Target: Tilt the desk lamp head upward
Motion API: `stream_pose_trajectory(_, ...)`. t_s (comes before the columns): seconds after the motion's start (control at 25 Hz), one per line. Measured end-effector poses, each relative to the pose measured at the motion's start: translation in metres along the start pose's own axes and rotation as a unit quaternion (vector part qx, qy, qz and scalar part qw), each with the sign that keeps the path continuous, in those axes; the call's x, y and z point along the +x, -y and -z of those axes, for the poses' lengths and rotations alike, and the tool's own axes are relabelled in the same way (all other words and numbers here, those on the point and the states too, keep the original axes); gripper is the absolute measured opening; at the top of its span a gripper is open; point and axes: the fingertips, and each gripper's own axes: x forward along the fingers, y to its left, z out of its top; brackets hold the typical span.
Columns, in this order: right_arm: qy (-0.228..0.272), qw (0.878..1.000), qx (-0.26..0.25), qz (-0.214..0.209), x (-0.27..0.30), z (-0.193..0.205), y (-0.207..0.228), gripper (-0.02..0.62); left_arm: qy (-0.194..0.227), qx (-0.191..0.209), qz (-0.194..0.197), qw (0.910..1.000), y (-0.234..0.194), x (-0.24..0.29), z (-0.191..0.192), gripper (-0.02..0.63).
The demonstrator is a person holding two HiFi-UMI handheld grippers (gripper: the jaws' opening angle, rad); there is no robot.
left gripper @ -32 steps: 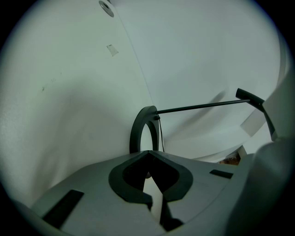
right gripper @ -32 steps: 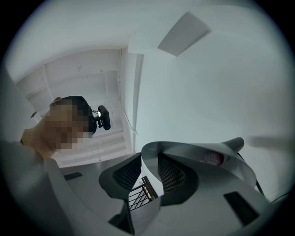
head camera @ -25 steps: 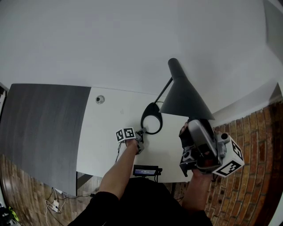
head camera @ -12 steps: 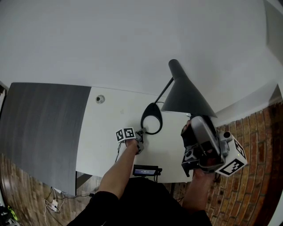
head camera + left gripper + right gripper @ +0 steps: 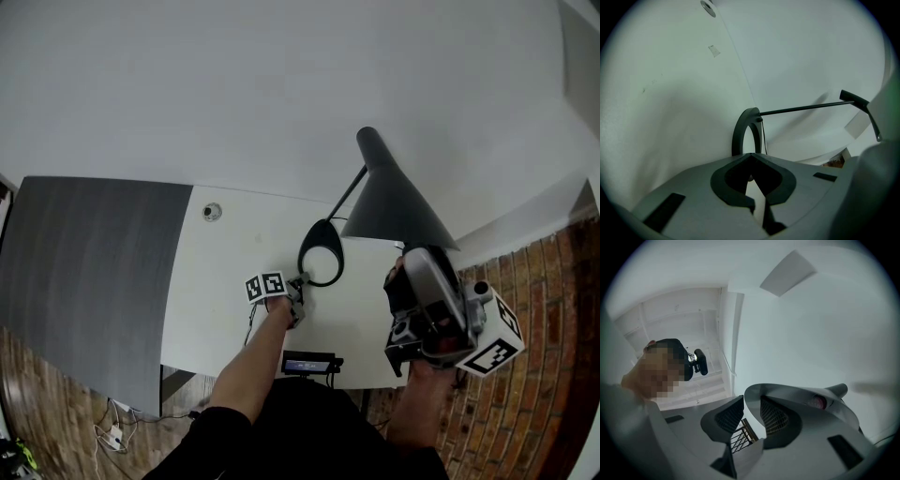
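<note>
A black desk lamp stands on the white desk [image 5: 234, 272]: ring base [image 5: 321, 251], thin arm and cone head [image 5: 394, 202]. My right gripper [image 5: 403, 265] is at the head's lower rim. In the right gripper view the grey rim of the lamp head [image 5: 797, 397] sits between the two meshed pads, and the right gripper [image 5: 752, 404] is shut on it. The bulb [image 5: 818, 401] shows inside the shade. My left gripper [image 5: 300, 281] rests at the near edge of the ring base [image 5: 740, 131]. The left gripper [image 5: 751, 157] has its jaws together there, and the base's near edge runs in behind their tips.
A dark grey panel [image 5: 84, 272] adjoins the desk on the left. A round grommet [image 5: 213, 211] sits near the desk's back edge. A small display unit [image 5: 309, 361] hangs at the front edge. A brick surface [image 5: 544, 328] lies to the right, and cables [image 5: 112, 436] lie at the lower left.
My right gripper has shifted slightly to the right and down with the lamp head's rim in it. The left gripper has stayed at the base.
</note>
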Motion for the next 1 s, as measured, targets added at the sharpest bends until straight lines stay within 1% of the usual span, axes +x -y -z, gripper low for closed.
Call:
stream_pose_trajectory(0.4,-0.001,1.000,0.013,0.002,0.005,-0.008,0.000,0.115,0.001,0.002,0.001,1.0000,0.002,-0.001,-0.001,0.011)
stream_pose_trajectory(0.52,0.002,1.000,0.025,0.000,0.006,-0.011,0.001,0.115,0.000,0.002,0.001,1.0000,0.001,0.000,0.000,0.011)
stream_pose_trajectory(0.64,0.002,1.000,0.016,-0.004,0.009,-0.016,0.000,0.115,0.000,0.001,0.001,1.0000,0.001,-0.001,0.000,0.011)
stream_pose_trajectory(1.0,0.003,1.000,0.025,-0.008,0.014,-0.022,-0.001,0.115,0.001,0.004,0.002,1.0000,0.001,0.000,0.000,0.011)
